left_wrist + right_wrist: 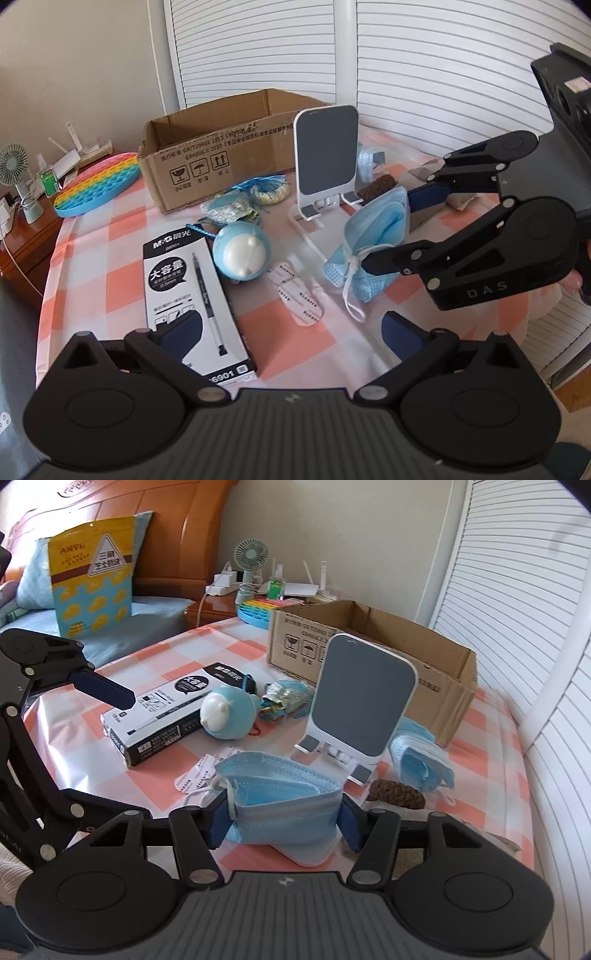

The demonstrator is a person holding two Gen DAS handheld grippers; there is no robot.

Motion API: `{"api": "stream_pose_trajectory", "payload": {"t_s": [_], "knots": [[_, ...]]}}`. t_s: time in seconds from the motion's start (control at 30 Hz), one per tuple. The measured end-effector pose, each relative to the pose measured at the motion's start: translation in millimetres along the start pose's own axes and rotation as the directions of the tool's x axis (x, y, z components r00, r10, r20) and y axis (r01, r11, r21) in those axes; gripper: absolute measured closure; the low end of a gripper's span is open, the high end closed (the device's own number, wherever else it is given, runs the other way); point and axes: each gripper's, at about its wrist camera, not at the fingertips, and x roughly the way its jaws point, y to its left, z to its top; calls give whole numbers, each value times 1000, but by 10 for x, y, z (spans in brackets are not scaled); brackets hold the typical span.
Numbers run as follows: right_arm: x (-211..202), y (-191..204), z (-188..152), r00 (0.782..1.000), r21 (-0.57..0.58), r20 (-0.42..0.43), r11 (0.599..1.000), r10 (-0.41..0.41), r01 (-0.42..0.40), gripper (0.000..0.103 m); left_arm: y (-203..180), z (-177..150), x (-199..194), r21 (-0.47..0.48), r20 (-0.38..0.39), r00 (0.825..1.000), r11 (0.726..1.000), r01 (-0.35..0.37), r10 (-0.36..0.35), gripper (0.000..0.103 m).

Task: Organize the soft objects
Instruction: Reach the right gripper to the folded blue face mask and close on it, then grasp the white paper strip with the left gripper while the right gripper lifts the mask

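On the pink-checked tablecloth (229,635) before white louvred doors (424,66), the right gripper (282,821) clamps blue masks (280,805) at lower centre, while the left gripper (284,332) gapes empty.

box (207,155) behind stand (327,155) | masks (280,808) before stand

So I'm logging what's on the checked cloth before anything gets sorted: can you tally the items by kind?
Blue face-mask bundles: 2, one in the right gripper, one behind the phone stand
Cardboard box: 1
Phone stand: 1
Pen box: 1
Round blue toy: 1
Brown scrunchie-like piece: 1
Rainbow pop-it board: 1
Total: 8, leaving out the small wrappers and labels.
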Motion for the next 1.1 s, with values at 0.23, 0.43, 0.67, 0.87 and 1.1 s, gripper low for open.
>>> {"api": "stream_pose_trajectory", "payload": {"t_s": [0.23,0.43,0.67,0.87,1.1], "knots": [[-94,-85,-49,1000,34,-8,999,-27,27,41,-39,82,68,-15,8,1000,1000,11,-11,6],[-188,-167,-141,999,53,-11,997,-50,50,41,-12,127,160,-72,-11,999,997,31,-32,41],[-221,-196,-184,999,67,-2,997,-45,45,41,13,141,315,-123,-43,999,992,-16,10,49],[-206,-179,-169,999,74,8,997,-33,33,41,40,150,442,-160,-54,998,987,-31,23,49],[-215,-163,-170,1000,76,13,997,-26,25,41,44,138,400,-148,-68,997,987,-58,49,49]]}}
